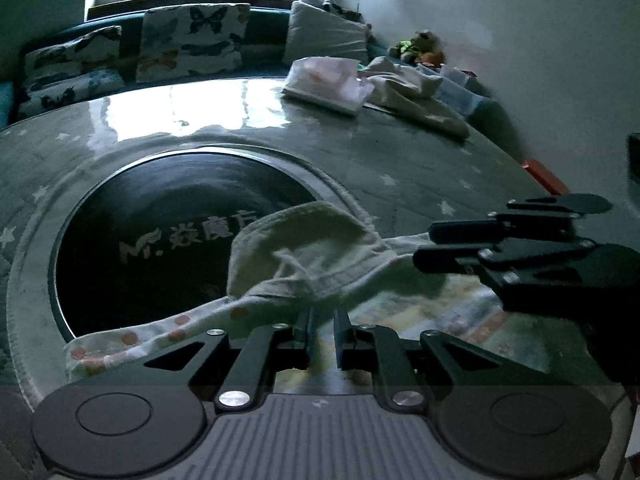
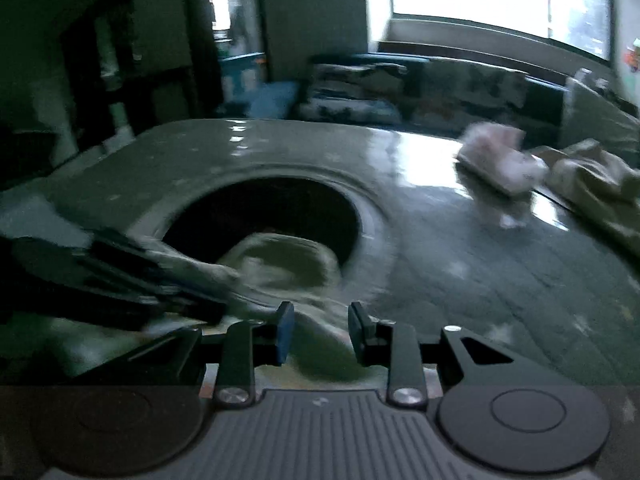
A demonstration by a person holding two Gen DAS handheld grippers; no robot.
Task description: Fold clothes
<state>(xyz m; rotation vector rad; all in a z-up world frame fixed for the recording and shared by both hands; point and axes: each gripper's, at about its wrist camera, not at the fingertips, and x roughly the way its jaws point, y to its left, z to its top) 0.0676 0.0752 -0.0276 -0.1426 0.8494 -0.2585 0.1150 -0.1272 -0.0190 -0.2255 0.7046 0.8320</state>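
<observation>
Now garment (image 1: pixel 304 252) lies between both tools.

Pale print read on black round disc (image 1: pixel 160 216) set in surface (image 1: pixel 400 168): stylised "M." then Chinese characters, last partly hidden under cream garment (image 1: pixel 304 248). No other legible text.
</observation>
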